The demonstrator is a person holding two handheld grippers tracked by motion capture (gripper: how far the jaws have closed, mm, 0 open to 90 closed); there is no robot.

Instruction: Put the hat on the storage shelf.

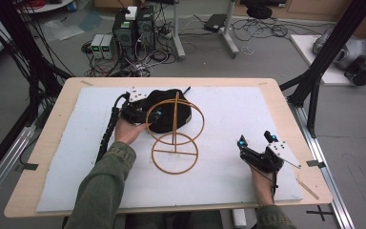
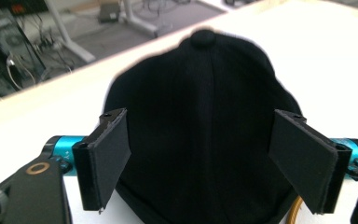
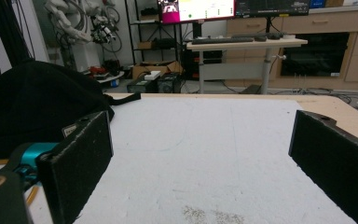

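Note:
A black cap [image 1: 171, 109] lies on the white mat [image 1: 248, 109] at the middle back of the table. A tan ring-shaped stand [image 1: 175, 138] rises in front of it, its hoops arching over the cap. My left gripper [image 1: 145, 109] is at the cap's left side. In the left gripper view its jaws stand wide apart, open, on either side of the cap [image 2: 205, 93], and the pads [image 2: 107, 154] do not press it. My right gripper [image 1: 256, 140] rests open at the right front of the mat, with bare mat between its pads [image 3: 79, 163]. The cap [image 3: 32, 102] shows far left there.
The wooden table edge [image 1: 43, 138] frames the mat. A black frame post [image 1: 314, 81] stands off the right side. Computers and cables [image 1: 133, 33] sit on the floor beyond the table. A desk with a monitor [image 3: 242, 28] is in the background.

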